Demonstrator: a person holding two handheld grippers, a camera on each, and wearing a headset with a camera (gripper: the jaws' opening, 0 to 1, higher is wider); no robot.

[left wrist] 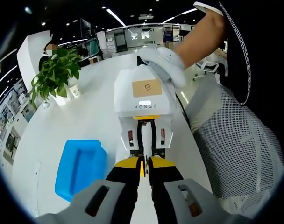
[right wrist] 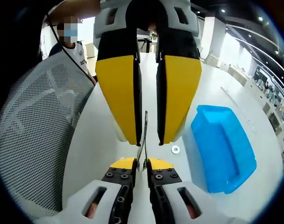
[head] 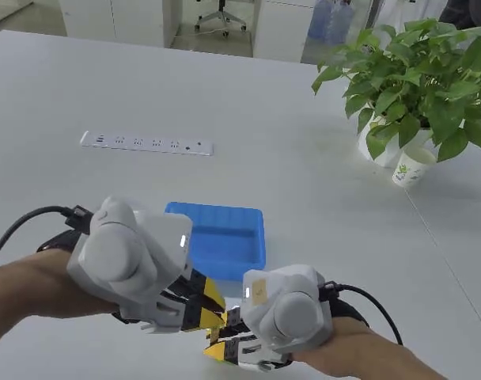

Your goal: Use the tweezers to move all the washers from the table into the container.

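Observation:
My right gripper [right wrist: 141,164] is shut on thin metal tweezers [right wrist: 144,135], which rise straight up from its jaws. My left gripper [right wrist: 149,137] faces it tip to tip, its yellow jaws a narrow gap apart around the tweezers' far end. In the head view both grippers meet low at the table's front edge, the left gripper [head: 215,305] above the right gripper [head: 225,336]. One small washer [right wrist: 175,149] lies on the white table beside the blue container [right wrist: 223,149]. The container [head: 213,210] sits just beyond the grippers.
A white power strip [head: 145,144] lies farther back on the left. A potted plant [head: 422,87] and a paper cup [head: 412,168] stand at the right rear. A mesh chair [left wrist: 235,154] is close behind the table's front edge.

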